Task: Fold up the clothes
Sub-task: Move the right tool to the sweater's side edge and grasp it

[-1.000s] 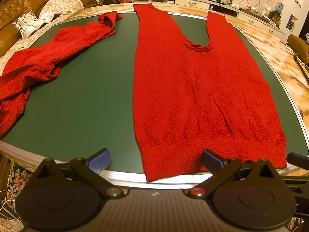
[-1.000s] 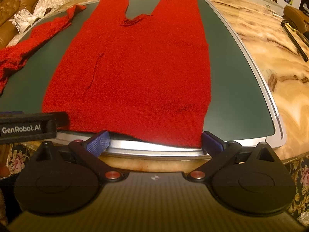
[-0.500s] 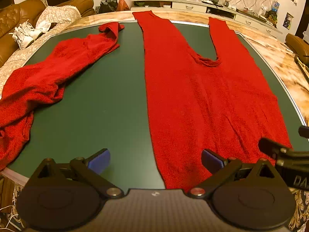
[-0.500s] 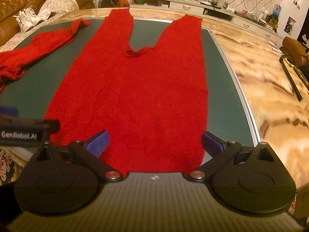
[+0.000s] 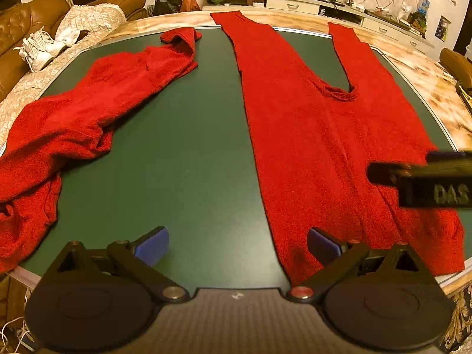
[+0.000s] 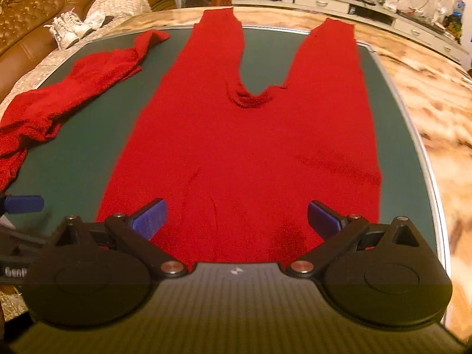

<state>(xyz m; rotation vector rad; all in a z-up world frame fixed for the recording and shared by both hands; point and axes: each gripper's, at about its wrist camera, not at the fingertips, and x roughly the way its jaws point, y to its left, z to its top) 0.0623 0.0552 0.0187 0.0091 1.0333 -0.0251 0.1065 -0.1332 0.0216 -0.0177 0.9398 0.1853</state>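
A red knit garment (image 5: 330,147) (image 6: 250,153) lies flat on the green table mat (image 5: 177,153), its hem near me and two long strips reaching the far edge. A second red garment (image 5: 88,118) (image 6: 67,97) lies crumpled at the left. My left gripper (image 5: 237,243) is open above the mat, its right pad over the flat garment's left hem corner. My right gripper (image 6: 236,216) is open above the hem's middle, with nothing between its fingers. The right gripper's body shows at the right edge of the left wrist view (image 5: 427,177).
A metal rim (image 6: 424,153) borders the mat, with marble tabletop (image 6: 436,100) beyond it on the right. A brown sofa (image 5: 20,29) with white shoes (image 5: 41,50) stands at the left. A cabinet (image 5: 295,3) with clutter lines the back wall.
Both grippers have moved forward over the table, from beyond the near edge to above the flat garment's hem. The garments have not moved.
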